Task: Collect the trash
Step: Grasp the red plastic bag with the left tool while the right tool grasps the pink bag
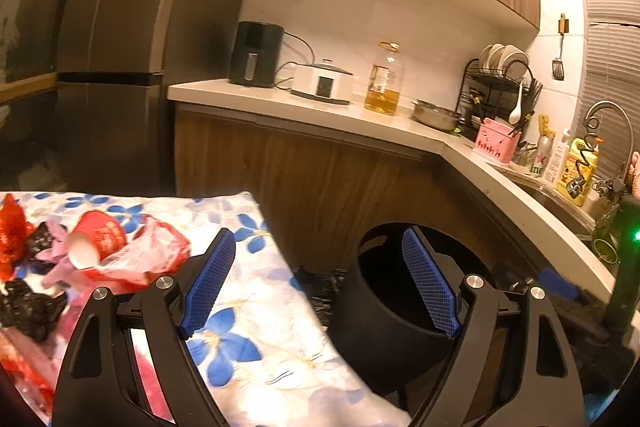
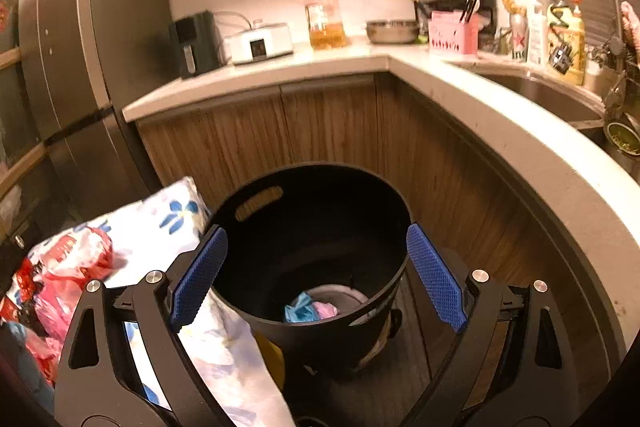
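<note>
Matt black plastic bin (image 2: 312, 251); flowered cloth (image 1: 256, 311) (smooth, printed); wood-grain cabinets (image 2: 332, 123); glossy metal bowl (image 1: 436, 115) at two o'clock.

The black bin (image 2: 312, 251) stands open-mouthed between the cloth-covered table (image 2: 224, 347) on the left and the curved cabinet front (image 2: 460, 187) on the right; trash pile (image 1: 100, 251) crowds the table's left.

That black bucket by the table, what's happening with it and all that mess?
Someone is tidying up trash with two hand-held claws. The black bucket on the floor serves as the bin, and it already holds some crumpled blue and pink plastic. The right claw hangs open above it, holding nothing. The left claw is open and empty too. A red paper cup and red plastic bags still lie on the flowered tablecloth.
</note>
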